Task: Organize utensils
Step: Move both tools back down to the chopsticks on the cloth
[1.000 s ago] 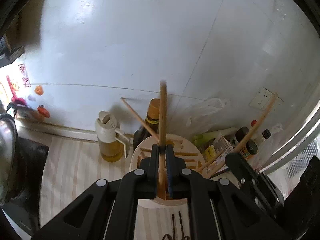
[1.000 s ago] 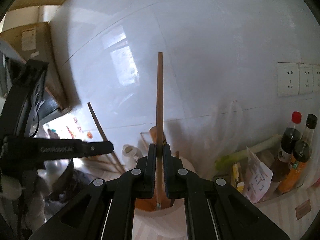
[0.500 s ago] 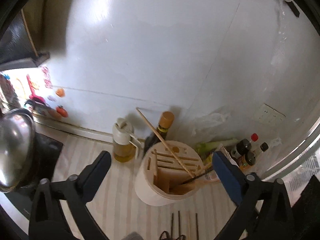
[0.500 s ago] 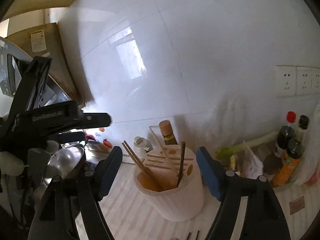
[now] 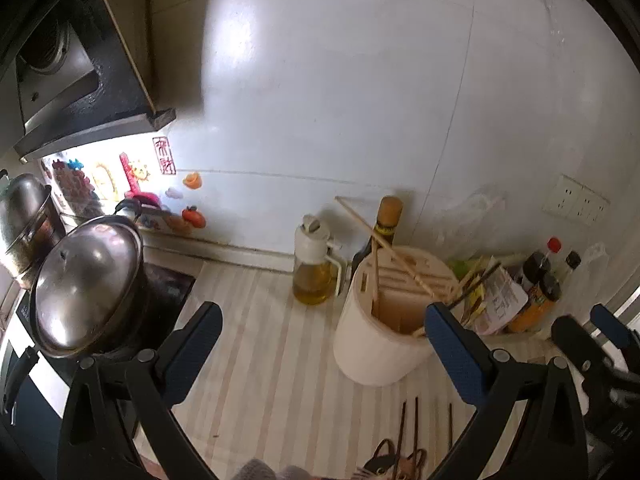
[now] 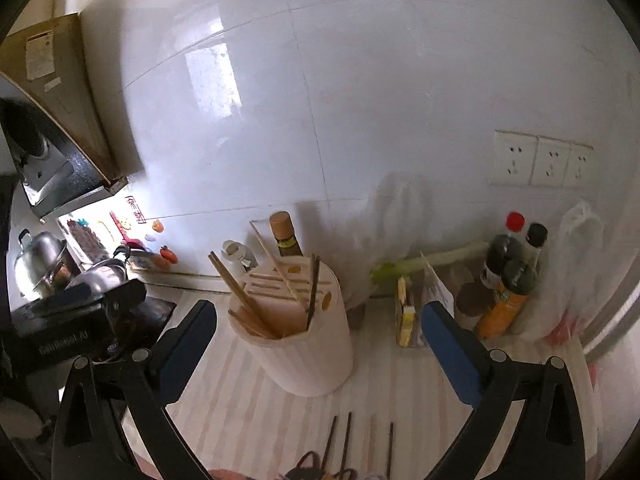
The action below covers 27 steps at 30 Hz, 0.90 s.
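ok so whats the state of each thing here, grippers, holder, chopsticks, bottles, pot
left hand-held gripper: open, empty
right hand-held gripper: open, empty
utensil holder: upright, holding chopsticks
loose chopsticks: lying on the counter
oil dispenser: upright, part full
steel pot: lid on

Utensil holder (image 6: 304, 344): pale cream wood. Chopsticks (image 6: 240, 296): light tan; one pair (image 6: 313, 288) dark brown. Countertop (image 5: 260, 360): beige-and-white stripes. Oil bottle (image 5: 314, 276): golden-yellow, white cap. Gripper pads (image 6: 452, 356): blue. Wall tiles (image 6: 360, 100): glossy white.
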### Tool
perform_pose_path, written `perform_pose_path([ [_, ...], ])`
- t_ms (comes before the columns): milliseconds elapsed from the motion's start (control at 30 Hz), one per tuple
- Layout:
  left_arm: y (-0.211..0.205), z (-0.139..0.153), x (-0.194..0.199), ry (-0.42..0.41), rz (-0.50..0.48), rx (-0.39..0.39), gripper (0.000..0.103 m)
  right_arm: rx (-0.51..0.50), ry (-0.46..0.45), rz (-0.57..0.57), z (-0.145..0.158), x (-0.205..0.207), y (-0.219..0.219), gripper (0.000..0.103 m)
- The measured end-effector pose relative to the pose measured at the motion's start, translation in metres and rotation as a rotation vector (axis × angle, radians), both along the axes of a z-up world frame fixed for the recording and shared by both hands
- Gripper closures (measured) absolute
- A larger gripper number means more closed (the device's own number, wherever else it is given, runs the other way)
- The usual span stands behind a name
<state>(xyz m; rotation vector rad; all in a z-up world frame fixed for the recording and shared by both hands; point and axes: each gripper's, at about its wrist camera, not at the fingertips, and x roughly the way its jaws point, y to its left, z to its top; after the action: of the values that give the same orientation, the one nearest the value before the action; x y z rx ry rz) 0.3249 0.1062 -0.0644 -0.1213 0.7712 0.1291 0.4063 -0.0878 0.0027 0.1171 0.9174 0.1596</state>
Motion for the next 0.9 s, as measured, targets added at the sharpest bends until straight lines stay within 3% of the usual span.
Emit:
perform_pose_path([
  [167, -0.008, -0.024, -0.01, 0.104, -0.015, 0.033, 0.0, 0.013, 0.106, -0.036, -0.022, -0.012, -0.014, 0.0],
  [267, -0.018, -0.051, -0.018, 0.183, -0.023, 0.055, 0.0, -0.015, 0.202, -0.068, -0.053, -0.022, -0.03, 0.0],
  [467, -0.044, -0.133, -0.025, 0.378, -0.063, 0.07, 0.0, -0.088, 0.507, -0.1, -0.151, -0.045, -0.06, 0.0],
  [567, -0.059, -0.176, -0.027, 0.479, -0.098, 0.072, 0.0, -0.087, 0.646, -0.101, -0.201, -0.058, -0.07, 0.013],
  [633, -0.068, -0.2, -0.03, 0.534, -0.122, 0.078, 0.0, -0.083, 0.72, -0.097, -0.231, -0.068, -0.075, 0.031],
  [800, -0.083, -0.246, -0.031, 0.625, -0.147, 0.082, 0.001, -0.083, 0.801, -0.066, -0.272, -0.084, -0.074, 0.05],
  [900, -0.088, -0.261, -0.033, 0.658, -0.16, 0.075, 0.007, -0.106, 0.834, -0.029, -0.288, -0.093, -0.067, 0.062],
])
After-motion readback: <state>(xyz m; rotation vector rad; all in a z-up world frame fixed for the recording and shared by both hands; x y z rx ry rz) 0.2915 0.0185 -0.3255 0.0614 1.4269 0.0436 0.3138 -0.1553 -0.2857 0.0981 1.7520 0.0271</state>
